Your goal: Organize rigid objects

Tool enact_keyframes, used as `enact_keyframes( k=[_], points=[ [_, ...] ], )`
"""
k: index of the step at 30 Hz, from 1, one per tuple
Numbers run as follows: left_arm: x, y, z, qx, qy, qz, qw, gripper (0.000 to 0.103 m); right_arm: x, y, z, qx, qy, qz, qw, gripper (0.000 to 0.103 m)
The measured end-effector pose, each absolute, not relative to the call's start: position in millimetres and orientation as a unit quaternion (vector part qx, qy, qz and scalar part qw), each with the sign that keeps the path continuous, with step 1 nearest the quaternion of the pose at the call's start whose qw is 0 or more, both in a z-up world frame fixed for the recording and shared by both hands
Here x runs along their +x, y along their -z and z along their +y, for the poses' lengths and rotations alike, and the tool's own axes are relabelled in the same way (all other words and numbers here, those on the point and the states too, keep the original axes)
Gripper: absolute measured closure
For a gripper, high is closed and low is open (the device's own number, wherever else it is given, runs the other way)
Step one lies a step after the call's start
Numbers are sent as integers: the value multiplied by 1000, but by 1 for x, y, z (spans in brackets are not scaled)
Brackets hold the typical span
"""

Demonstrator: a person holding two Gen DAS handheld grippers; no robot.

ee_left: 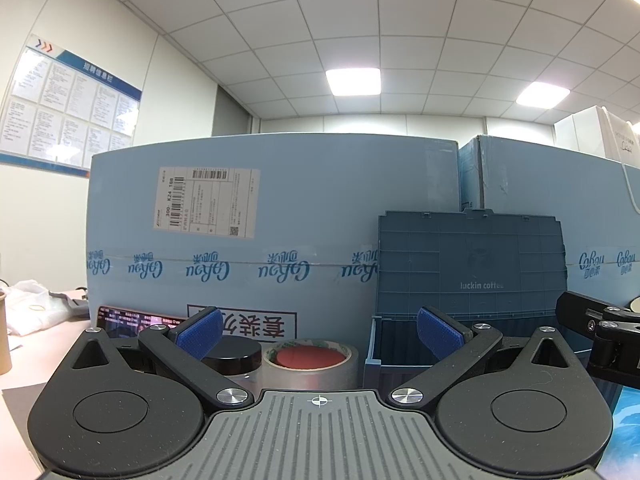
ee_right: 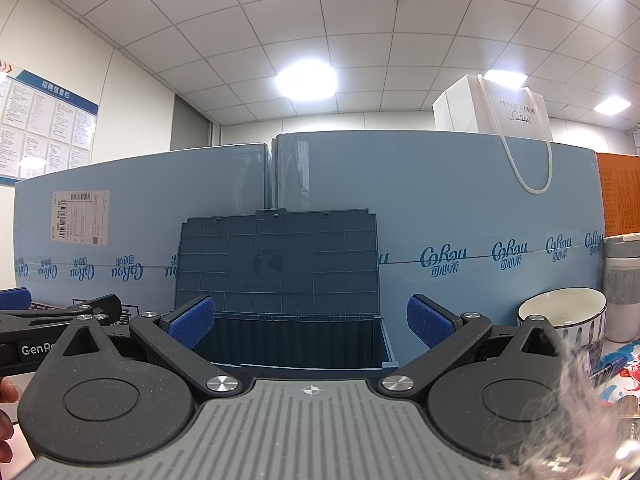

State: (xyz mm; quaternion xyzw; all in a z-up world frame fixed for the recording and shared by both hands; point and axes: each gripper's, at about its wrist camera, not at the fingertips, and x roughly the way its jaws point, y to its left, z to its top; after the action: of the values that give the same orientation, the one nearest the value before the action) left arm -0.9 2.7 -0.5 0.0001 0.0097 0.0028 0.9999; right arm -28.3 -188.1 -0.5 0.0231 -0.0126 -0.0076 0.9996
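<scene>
A dark blue plastic storage box (ee_right: 296,344) stands open, its lid (ee_right: 280,264) upright against big blue cartons. It also shows in the left wrist view (ee_left: 404,348). My left gripper (ee_left: 320,330) is open and empty, held just before a roll of silver tape (ee_left: 312,364) with a red centre and a black-lidded jar (ee_left: 232,354). My right gripper (ee_right: 310,316) is open and empty, facing the box's opening. The right gripper's side shows at the right edge of the left wrist view (ee_left: 600,328).
Large light blue cartons (ee_left: 260,220) form a wall behind everything. A white bowl (ee_right: 560,312), a grey and white cup (ee_right: 620,280) and a blue marker (ee_right: 608,364) lie at the right. A phone (ee_left: 136,320), a plastic bag (ee_left: 28,304) and a paper cup (ee_left: 4,332) sit at the left.
</scene>
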Motion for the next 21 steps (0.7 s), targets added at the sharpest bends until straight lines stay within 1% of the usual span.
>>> enact_keyframes(
  k=[21],
  points=[
    [-1, 1, 3, -1, -3, 10, 1000, 0, -26, 2, -188, 23, 7, -10, 1000, 0]
  ],
)
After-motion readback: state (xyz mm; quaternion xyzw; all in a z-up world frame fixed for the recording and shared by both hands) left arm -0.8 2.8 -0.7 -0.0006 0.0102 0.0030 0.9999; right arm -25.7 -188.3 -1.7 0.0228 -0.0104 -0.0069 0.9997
